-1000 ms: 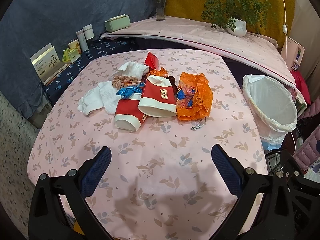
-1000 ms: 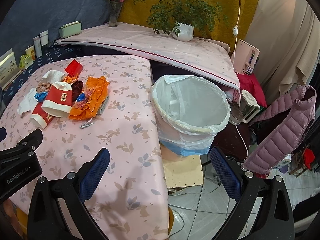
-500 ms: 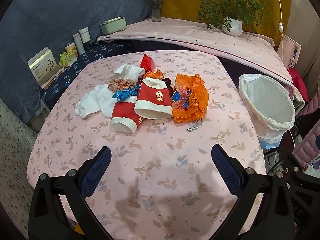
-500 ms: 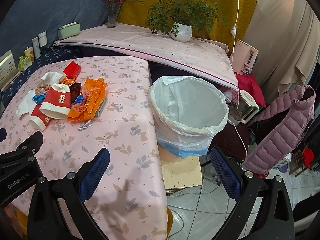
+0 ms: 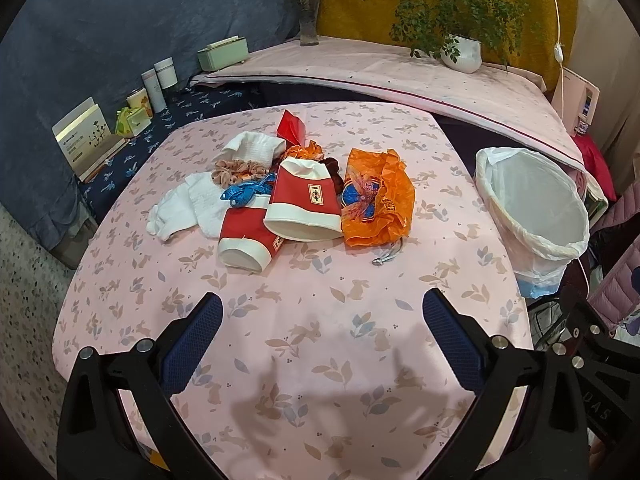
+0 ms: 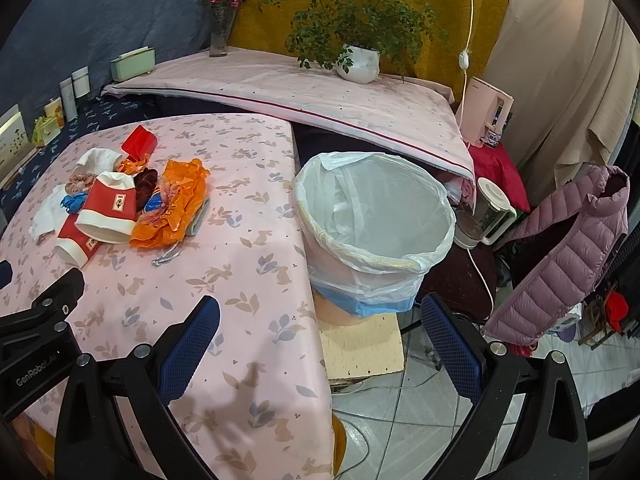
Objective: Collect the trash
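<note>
While litter heaps the table (image 5: 304,332), the lined bin (image 6: 376,236) holds nothing.

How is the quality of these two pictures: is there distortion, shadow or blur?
Left wrist view: strong fisheye bending, dark corners; a soft shadow falls on the tablecloth between the open left gripper; the pile looks sharp. Right wrist view: same bending, the bin rim is curved; a faint shadow lies near the open right gripper; no glare.
</note>
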